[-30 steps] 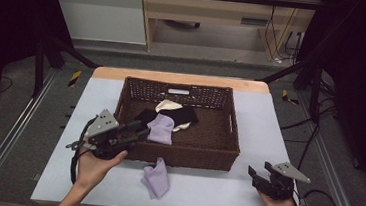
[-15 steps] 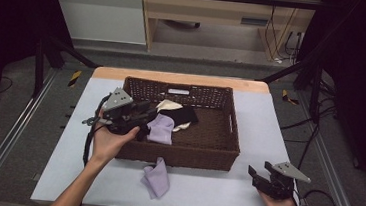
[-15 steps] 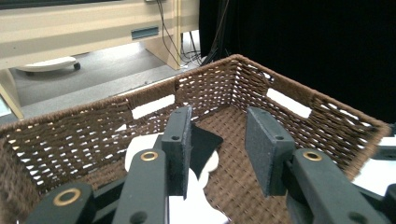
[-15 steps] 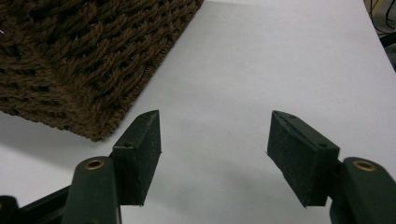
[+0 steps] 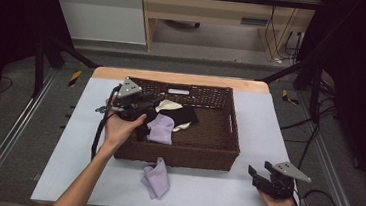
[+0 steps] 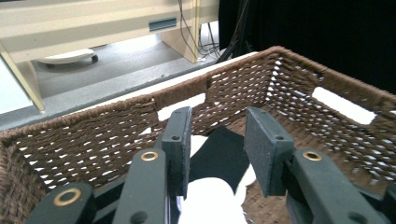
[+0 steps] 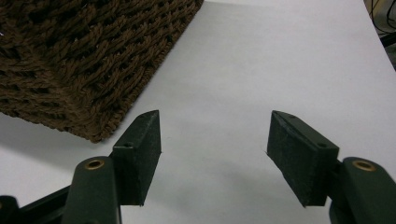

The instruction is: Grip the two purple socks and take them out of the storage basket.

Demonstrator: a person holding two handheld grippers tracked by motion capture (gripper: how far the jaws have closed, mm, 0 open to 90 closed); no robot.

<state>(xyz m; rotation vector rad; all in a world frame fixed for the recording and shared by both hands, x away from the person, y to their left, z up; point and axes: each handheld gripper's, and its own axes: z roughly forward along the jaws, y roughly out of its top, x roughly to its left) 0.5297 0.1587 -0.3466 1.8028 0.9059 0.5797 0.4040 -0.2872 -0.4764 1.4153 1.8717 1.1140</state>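
Note:
A brown wicker basket [image 5: 216, 153] stands in the middle of the white table [image 5: 275, 121]. Inside it lie a white cloth [image 5: 169, 105], a black cloth [image 5: 186, 116] and a lavender cloth [image 5: 160, 128]. A second lavender cloth [image 5: 156, 179] lies on the table in front of the basket. My left gripper [image 5: 155, 102] hangs over the basket's left side, open, with nothing between its jaws. In the left gripper view, the left gripper [image 6: 217, 128] points at the black cloth [image 6: 219, 154] and white cloth [image 6: 208, 200] below. My right gripper [image 5: 259, 168] rests open at the front right, its jaws [image 7: 215, 126] over bare table.
The basket's near right corner [image 7: 70, 56] lies just left of the right gripper. The basket's far wall [image 6: 93, 135] has a handle slot. Metal rails run along both table sides, and a wooden shelf unit [image 5: 213, 15] stands beyond the far edge.
My left hand has carried its gripper from the basket's front left corner, away from me, over the basket's left side. The right gripper has stayed in place.

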